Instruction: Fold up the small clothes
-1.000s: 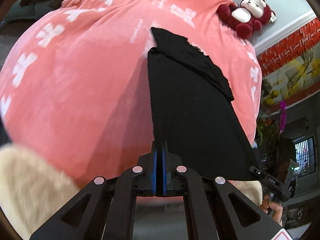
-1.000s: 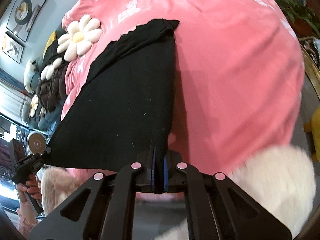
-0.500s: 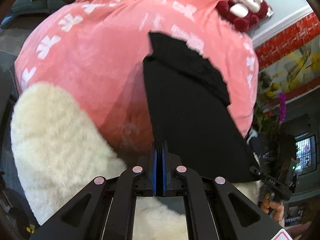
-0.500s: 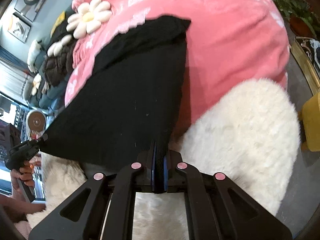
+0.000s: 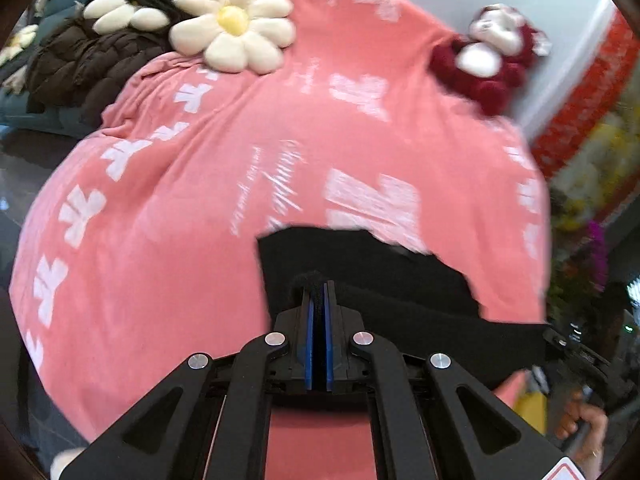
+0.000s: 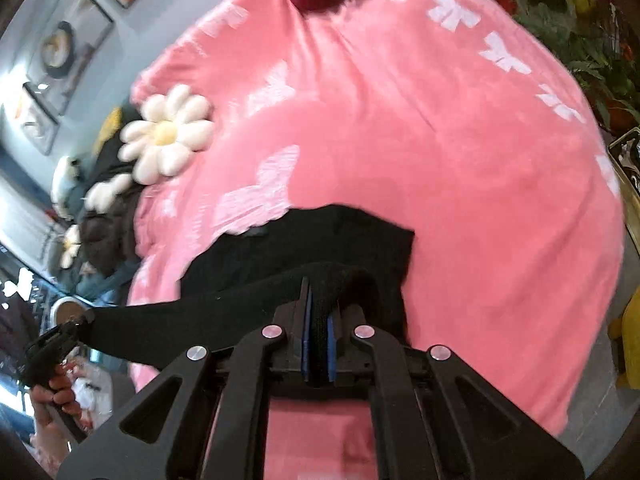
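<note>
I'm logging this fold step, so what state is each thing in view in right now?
Left hand-held gripper: shut on the black garment's edge.
Right hand-held gripper: shut on the black garment's other edge.
Black garment: partly lying on the pink blanket, near edge lifted and stretched between both grippers.
Pink blanket: spread out, lightly wrinkled.
Daisy cushion: lying flat at the blanket's far edge.
Red plush toy: resting on the blanket's far corner.

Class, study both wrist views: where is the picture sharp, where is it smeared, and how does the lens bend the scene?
Left wrist view: left gripper sharp, plush toy and blanket print motion-smeared, black corners. Right wrist view: right gripper crisp, daisy cushion and black garment edge blurred, blanket bulging from fisheye distortion.
</note>
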